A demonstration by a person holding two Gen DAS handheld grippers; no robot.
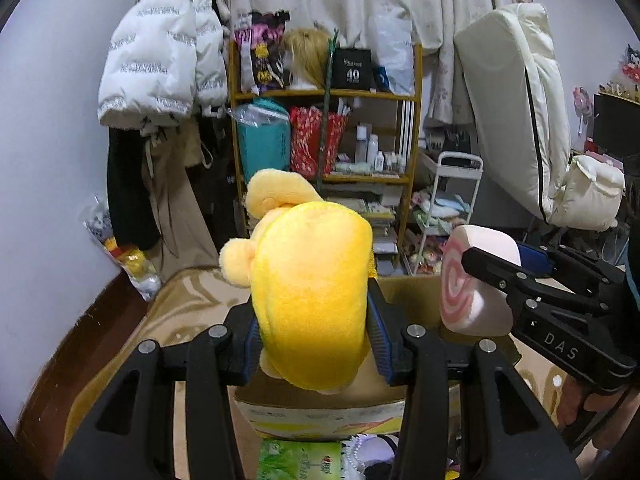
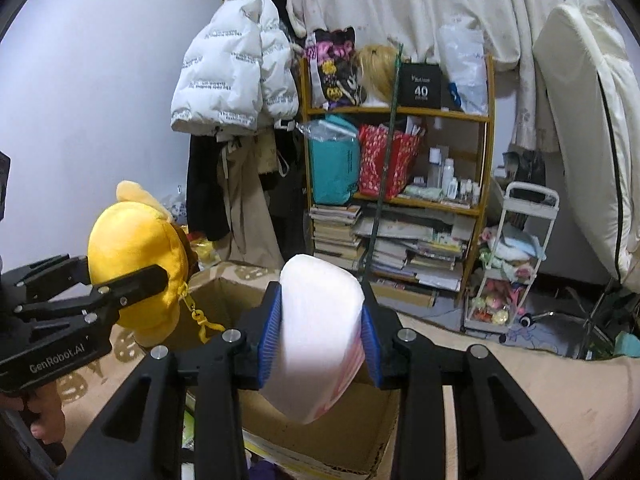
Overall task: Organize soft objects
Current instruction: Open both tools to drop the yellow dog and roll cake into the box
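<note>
My left gripper is shut on a yellow plush toy with a round ear and a yellow key clip; it also shows in the right wrist view. My right gripper is shut on a pink-and-white swirl cushion, shaped like a cake roll, also seen in the left wrist view. Both are held in the air above an open cardboard box, which also shows under the left gripper.
The box stands on a beige patterned rug. Behind are a wooden shelf full of bags, bottles and books, hanging coats, a white trolley and an upright white mattress. Packets lie near the box's front.
</note>
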